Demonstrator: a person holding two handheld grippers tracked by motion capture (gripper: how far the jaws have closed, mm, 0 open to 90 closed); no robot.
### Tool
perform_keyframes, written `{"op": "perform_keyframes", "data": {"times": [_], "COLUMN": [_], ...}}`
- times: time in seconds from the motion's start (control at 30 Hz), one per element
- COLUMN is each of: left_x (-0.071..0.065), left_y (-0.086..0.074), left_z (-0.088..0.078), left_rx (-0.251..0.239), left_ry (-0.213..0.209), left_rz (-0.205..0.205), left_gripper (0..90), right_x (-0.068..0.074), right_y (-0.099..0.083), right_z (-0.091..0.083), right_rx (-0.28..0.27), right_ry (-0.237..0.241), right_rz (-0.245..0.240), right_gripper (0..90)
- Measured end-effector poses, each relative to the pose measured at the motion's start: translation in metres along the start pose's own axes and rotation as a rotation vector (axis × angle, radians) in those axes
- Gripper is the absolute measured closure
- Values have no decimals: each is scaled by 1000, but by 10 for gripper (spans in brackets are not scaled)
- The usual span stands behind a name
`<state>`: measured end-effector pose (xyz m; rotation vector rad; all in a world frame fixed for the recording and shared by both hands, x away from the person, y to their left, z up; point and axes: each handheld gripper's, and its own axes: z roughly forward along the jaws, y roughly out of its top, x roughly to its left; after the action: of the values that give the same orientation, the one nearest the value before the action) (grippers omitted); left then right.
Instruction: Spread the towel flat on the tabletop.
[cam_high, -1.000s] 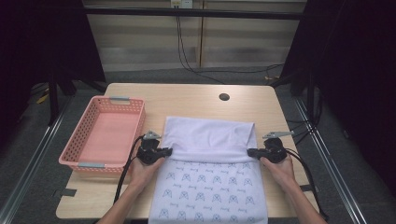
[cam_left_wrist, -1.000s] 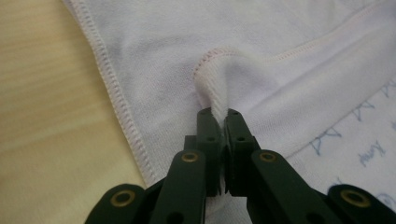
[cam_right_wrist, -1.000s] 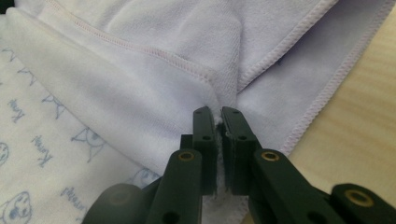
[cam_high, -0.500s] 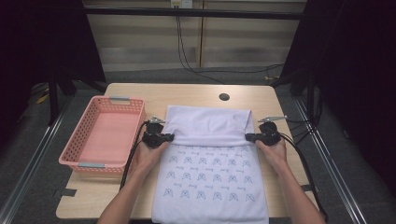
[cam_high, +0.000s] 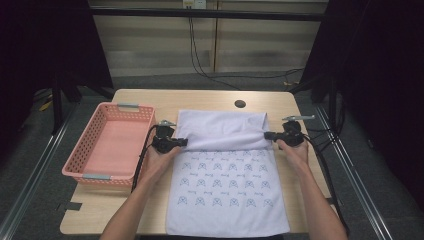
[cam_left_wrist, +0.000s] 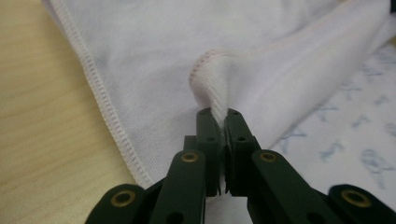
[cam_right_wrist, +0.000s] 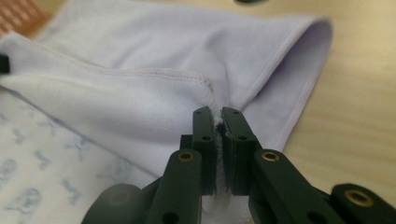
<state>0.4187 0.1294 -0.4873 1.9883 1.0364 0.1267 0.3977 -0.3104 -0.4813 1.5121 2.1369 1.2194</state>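
A white cloth (cam_high: 225, 175) with small blue prints lies spread on the wooden table (cam_high: 210, 100), its far part folded back so the plain side (cam_high: 222, 131) shows. My left gripper (cam_high: 184, 142) is shut on the folded flap's left corner, and the stitched hem (cam_left_wrist: 212, 88) runs pinched between its jaws. At the flap's right corner my right gripper (cam_high: 267, 135) is shut on the cloth too, with the hem (cam_right_wrist: 154, 73) running off to the left. Both corners are lifted a little above the table.
A pink plastic basket (cam_high: 82, 165) stands empty at the table's left, close beside my left hand. A dark round hole (cam_high: 240, 104) sits in the tabletop beyond the cloth. Cables trail from both grippers toward the near edge. Bare wood (cam_high: 200, 100) lies past the fold.
Both grippers have moved away from me with the cloth's corners, carrying the folded edge farther up the table. More of the printed side now lies uncovered near me.
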Motion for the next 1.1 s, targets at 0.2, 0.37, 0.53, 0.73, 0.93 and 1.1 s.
{"op": "perform_keyframes", "data": {"times": [0.2, 0.37, 0.53, 0.73, 0.93, 1.1], "left_x": [-15, -29, -42, -60, -84, -94], "left_y": [21, 31, 41, 47, 39, 3], "left_z": [-35, -67, -100, -138, -168, -159], "left_rx": [-117, -154, -185, -231, -261, -203], "left_ry": [-74, -103, -119, -141, -154, -165], "left_rz": [29, 90, 161, 227, 286, 282], "left_gripper": [869, 869, 869, 869, 865, 865], "right_x": [2, 16, 29, 48, 69, 77], "right_y": [34, 51, 55, 53, 49, 15], "right_z": [-45, -77, -104, -135, -169, -177], "right_rx": [-134, -207, -232, -250, -285, -277], "right_ry": [29, 52, 87, 108, 127, 148], "right_rz": [-30, -77, -122, -162, -205, -191], "right_gripper": [853, 854, 854, 854, 853, 854]}}
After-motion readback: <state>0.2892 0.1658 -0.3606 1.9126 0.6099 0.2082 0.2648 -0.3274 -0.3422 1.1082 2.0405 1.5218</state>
